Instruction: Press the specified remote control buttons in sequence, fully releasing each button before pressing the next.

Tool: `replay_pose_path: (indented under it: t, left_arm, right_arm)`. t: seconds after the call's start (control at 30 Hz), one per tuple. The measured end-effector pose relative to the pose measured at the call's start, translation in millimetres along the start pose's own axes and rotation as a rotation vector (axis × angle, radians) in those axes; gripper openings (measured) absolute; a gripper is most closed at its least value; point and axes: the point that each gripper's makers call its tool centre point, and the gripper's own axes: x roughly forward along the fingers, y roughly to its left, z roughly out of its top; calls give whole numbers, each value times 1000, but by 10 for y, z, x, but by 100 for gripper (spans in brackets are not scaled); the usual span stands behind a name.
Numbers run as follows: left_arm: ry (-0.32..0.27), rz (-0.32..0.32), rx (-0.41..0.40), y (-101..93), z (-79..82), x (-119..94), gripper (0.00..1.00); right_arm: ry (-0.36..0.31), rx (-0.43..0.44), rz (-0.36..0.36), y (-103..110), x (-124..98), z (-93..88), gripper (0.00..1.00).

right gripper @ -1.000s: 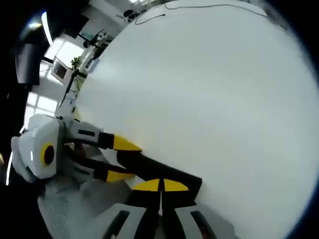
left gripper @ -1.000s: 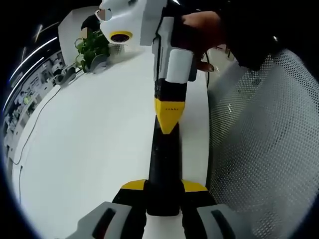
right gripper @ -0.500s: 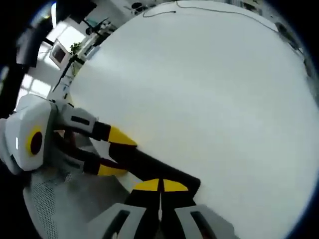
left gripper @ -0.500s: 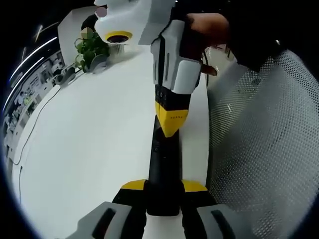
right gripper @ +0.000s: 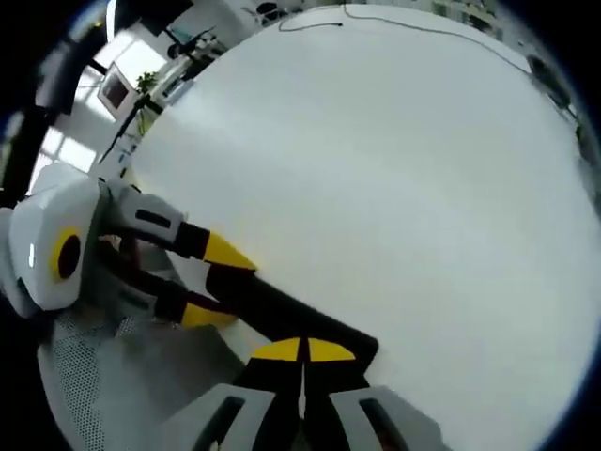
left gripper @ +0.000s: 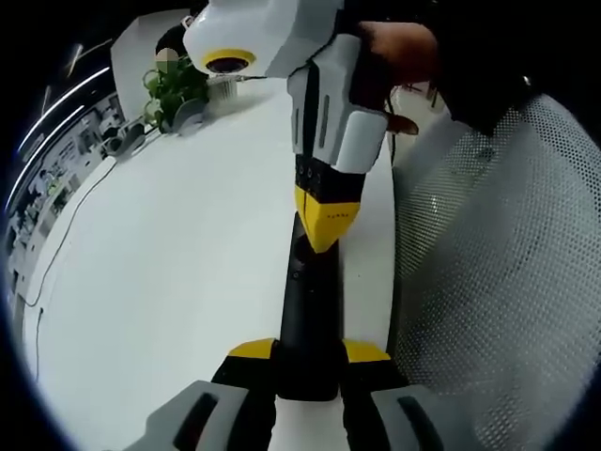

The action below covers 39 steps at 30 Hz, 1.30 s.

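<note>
A long black remote (left gripper: 305, 315) lies lengthwise between the yellow-tipped jaws of my left gripper (left gripper: 308, 352), which is shut on its near end just above the white table (left gripper: 169, 282). My right gripper (left gripper: 325, 230) comes down from the top of the left gripper view with its yellow tips shut together, resting on the remote's far half. A small round button (left gripper: 299, 275) shows just below those tips. In the right gripper view, my right gripper (right gripper: 300, 352) is shut against the remote (right gripper: 282, 315), and the left gripper (right gripper: 218, 284) clamps the remote's other end from the left.
A grey mesh chair (left gripper: 498, 272) stands close along the table's right edge. A potted plant (left gripper: 174, 89) stands at the far end of the table. A hand (left gripper: 394, 47) holds the right gripper. A thin cable (right gripper: 394, 17) lies far across the table.
The right gripper has tipped, its white body leaning closer to the left camera, while its tips stay on the remote. The left gripper's hold has not changed.
</note>
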Motion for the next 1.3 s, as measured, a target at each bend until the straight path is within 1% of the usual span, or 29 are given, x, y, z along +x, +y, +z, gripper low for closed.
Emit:
replay_pose_path:
  t: [0.1, 0.23, 0.33, 0.47, 0.63, 0.77, 0.93, 1.07, 1.17, 1.23, 1.3]
  left_arm:
    - [1, 1, 2, -2, 2, 0, 25]
    - [2, -1, 3, 1, -2, -2, 25]
    - [-2, 0, -4, 1, -6, -2, 25]
    - [3, -2, 10, -1, -3, 2, 25]
    - [0, -5, 8, 5, -7, 7, 25]
    - [0, -4, 11, 0, -4, 9, 25]
    - [5, -5, 18, 1, -7, 19, 25]
    - [6, -6, 18, 1, -7, 19, 25]
    - [8, -7, 22, -2, -7, 20, 25]
    - [10, -6, 23, -6, -6, 21, 24]
    - [9, -8, 19, -2, -6, 22, 24]
  right_arm:
    - [-17, 17, 10, -6, -8, -5, 0]
    - [-11, 27, 18, 3, -3, 1, 0]
    - [-16, 11, 16, 7, -4, -2, 0]
    - [-24, 30, 25, 1, -9, -4, 0]
    - [-20, 27, 32, -1, -13, -2, 0]
    - [-27, 55, 36, -44, -28, -6, 0]
    - [-28, 52, 51, 12, 4, 18, 0]
    - [-21, 31, 32, 14, 11, 10, 0]
    - [-18, 48, 33, 7, 3, 6, 0]
    - [-26, 70, 22, -4, 12, 9, 0]
    - [-1, 7, -17, -9, 22, 20, 0]
